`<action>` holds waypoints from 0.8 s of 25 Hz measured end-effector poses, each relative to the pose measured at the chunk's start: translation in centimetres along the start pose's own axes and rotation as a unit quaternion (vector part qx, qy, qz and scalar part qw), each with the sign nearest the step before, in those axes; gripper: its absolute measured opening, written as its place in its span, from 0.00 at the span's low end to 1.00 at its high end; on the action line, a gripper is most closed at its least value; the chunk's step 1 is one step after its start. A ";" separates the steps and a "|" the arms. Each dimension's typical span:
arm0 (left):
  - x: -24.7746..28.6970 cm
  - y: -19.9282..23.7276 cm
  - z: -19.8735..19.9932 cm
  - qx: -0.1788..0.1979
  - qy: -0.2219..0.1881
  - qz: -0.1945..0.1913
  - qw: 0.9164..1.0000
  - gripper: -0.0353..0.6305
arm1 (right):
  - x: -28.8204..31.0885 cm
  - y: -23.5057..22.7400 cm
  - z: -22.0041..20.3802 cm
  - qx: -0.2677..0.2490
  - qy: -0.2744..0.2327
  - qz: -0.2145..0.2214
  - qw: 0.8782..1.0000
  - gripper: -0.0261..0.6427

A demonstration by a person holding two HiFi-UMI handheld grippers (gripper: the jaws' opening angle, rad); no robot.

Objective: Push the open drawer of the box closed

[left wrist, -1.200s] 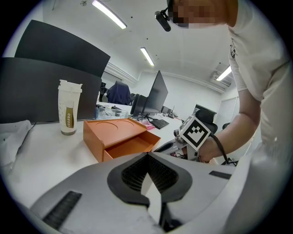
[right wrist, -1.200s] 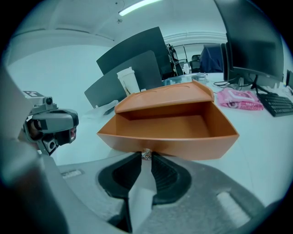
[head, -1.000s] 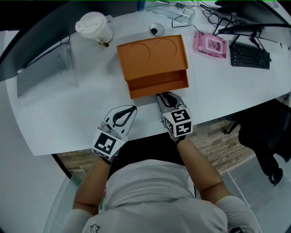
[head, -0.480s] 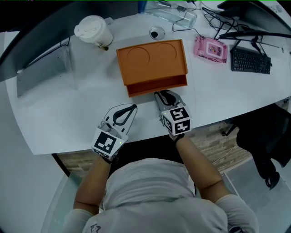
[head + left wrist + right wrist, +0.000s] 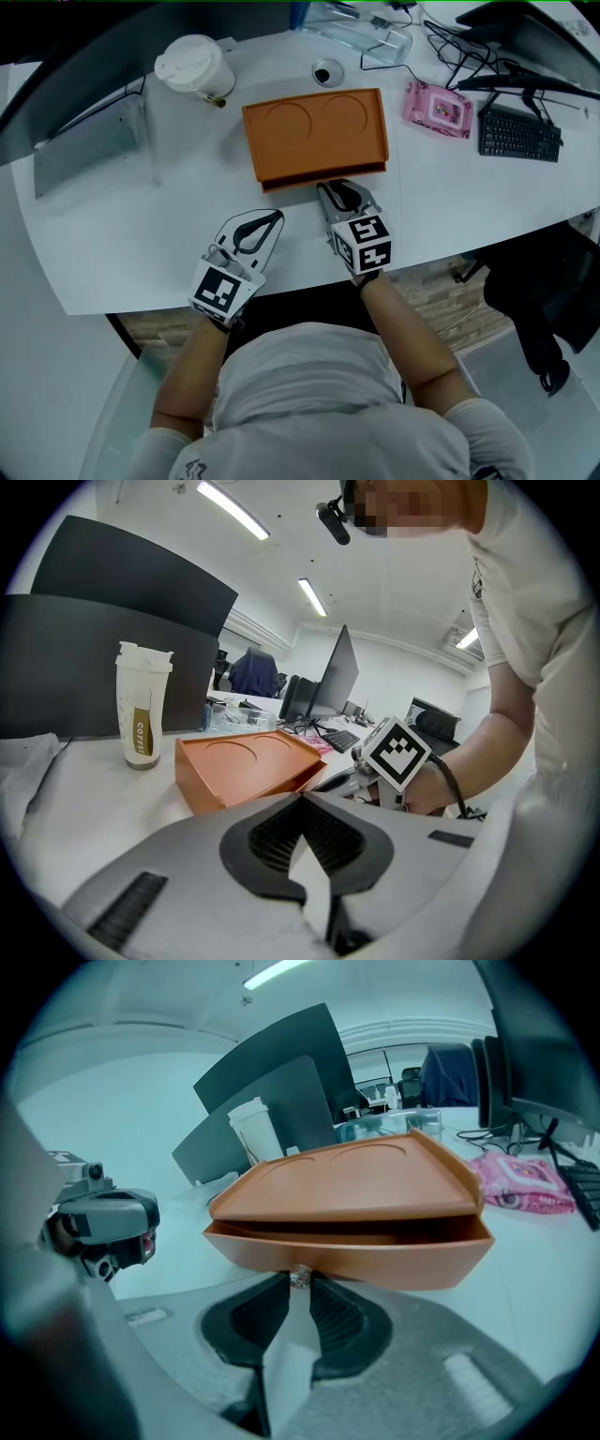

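The drawer stood only a little way out of the orange box, which lay near the middle of the white table, so we judged the closing push to be well along but not finished: in the right gripper view a dark slot showed between the box's top and the drawer's front. The right tongs met the middle of that front, pointing down and away from us, clenched on the small metal knob that sat between their tips. The left tongs lay on the table just to the left, apart from the box, their tips pressed together with nothing between them; they took no part in the work. The step in hand, as we read it, was the last of the push. What we thought the next move called for was a straight, level shove along the drawer's line until the front came flush with the box. We would keep the tongs square to the front so that the light box would neither turn nor slide toward the far side of the table.
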State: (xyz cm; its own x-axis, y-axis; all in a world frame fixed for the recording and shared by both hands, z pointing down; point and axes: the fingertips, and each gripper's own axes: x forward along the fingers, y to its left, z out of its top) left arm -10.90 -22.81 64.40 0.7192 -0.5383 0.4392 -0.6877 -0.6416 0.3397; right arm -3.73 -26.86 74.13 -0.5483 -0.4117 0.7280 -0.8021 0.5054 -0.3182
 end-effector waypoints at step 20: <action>0.8 0.9 0.3 -0.009 0.003 0.013 1.000 0.05 | 1.2 -0.5 1.7 -0.008 -0.002 0.013 1.000 0.14</action>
State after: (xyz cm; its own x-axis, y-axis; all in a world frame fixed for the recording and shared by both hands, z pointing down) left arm -10.92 -23.95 64.80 0.7000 -0.5521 0.4529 -0.7084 -0.6171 0.3427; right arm -4.36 -28.90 74.12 -0.5690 -0.4012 0.7178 -0.7842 0.5274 -0.3268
